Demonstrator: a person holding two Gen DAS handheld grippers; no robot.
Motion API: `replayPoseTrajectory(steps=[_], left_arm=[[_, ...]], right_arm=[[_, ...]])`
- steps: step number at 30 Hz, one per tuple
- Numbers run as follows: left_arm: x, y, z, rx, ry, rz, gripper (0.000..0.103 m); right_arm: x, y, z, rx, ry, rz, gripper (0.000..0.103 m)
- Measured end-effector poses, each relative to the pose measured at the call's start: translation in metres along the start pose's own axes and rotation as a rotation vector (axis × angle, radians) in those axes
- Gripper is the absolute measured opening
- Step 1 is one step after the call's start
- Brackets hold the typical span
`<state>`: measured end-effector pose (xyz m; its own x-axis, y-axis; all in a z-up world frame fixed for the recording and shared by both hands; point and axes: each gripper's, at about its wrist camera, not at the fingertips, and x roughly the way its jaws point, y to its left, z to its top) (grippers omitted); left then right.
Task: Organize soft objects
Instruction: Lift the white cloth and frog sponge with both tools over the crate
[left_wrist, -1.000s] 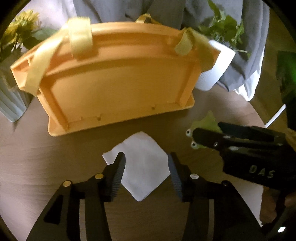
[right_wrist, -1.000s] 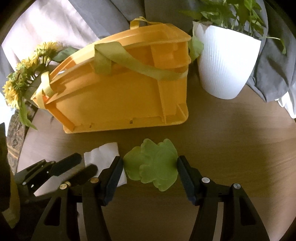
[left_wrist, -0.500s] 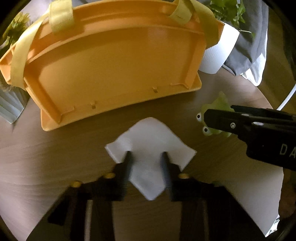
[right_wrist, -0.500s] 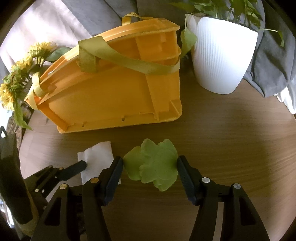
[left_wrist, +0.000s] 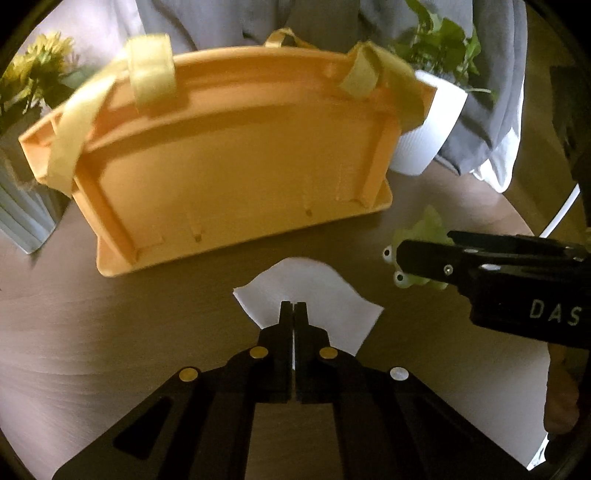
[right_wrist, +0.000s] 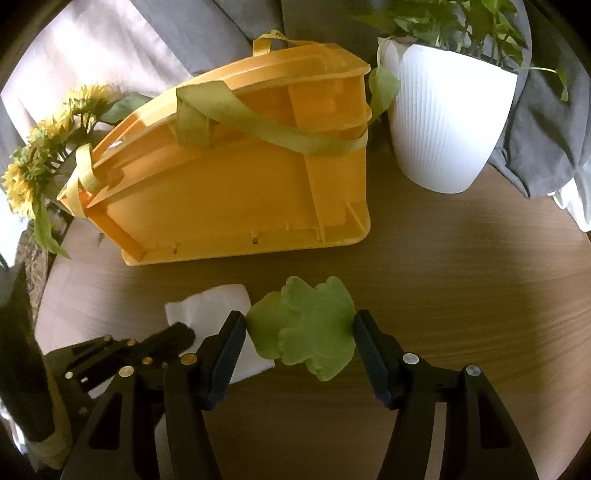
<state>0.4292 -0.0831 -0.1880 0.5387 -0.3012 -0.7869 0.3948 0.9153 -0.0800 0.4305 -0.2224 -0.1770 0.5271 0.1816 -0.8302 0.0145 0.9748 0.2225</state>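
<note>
Left tongs (left_wrist: 294, 308) clamped on near part of the white cloth (left_wrist: 308, 291) on the table (right_wrist: 461, 258); a second ago they were apart. Thin pinch, could slip on lift. Right tongs (right_wrist: 300, 328) apart around the green frog toy (right_wrist: 310, 325), unchanged; may shove it. Orange basket (left_wrist: 236, 166) beyond, tipped, opening away.

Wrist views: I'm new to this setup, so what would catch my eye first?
The big orange basket with yellow-green straps fills the middle of the table. In front of it, the left tool pinches a white napkin. Beside it, the right tool straddles a green frog toy, its fingers at the toy's edges.
</note>
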Motion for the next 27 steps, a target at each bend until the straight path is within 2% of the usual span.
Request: replayPoseTrajectory(steps=[19,27], left_arm=[[-0.034,0.000,0.016,-0.004,-0.115,0.005,0.002],[-0.061,-0.001,0.020,0.005,-0.185,0.005,0.002]], right_arm=[[-0.014,0.005,0.007,-0.004,-0.038,0.021,0.062],[-0.036,0.012,0.012,-0.016,-0.093,0.019,0.062]])
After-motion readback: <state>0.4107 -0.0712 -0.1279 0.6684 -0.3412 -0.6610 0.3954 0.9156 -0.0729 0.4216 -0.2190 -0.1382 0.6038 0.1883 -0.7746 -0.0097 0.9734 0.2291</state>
